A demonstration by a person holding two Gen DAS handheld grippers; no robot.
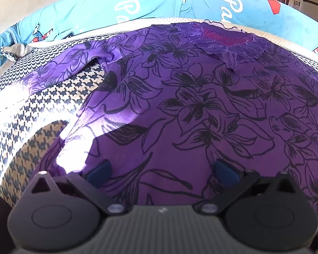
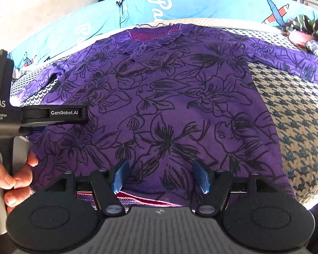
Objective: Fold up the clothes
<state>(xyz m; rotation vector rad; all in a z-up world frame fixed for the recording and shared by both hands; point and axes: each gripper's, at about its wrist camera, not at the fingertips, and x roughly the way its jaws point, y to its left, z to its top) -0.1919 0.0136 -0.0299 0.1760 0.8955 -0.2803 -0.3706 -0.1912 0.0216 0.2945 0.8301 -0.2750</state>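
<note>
A purple top with black flower outlines (image 1: 201, 105) lies spread flat on a houndstooth cover (image 1: 42, 110), its lace neckline (image 1: 222, 42) at the far side. My left gripper (image 1: 162, 171) hovers open over the lower left part of the cloth, with nothing pinched between its blue pads. In the right wrist view the same top (image 2: 169, 105) fills the middle, one sleeve (image 2: 286, 59) stretched out to the right. My right gripper (image 2: 161, 175) is open just above the near hem (image 2: 148, 200), where a red inner side shows. A person's hand (image 2: 12, 175) holds the left gripper's handle at the left edge.
Light blue cushions with white lettering and plane prints (image 2: 159, 4) run along the back. A heap of green striped clothing (image 2: 307, 27) lies at the far right. The houndstooth cover (image 2: 296, 116) shows bare to the right of the top. A fridge (image 1: 311, 0) stands far back.
</note>
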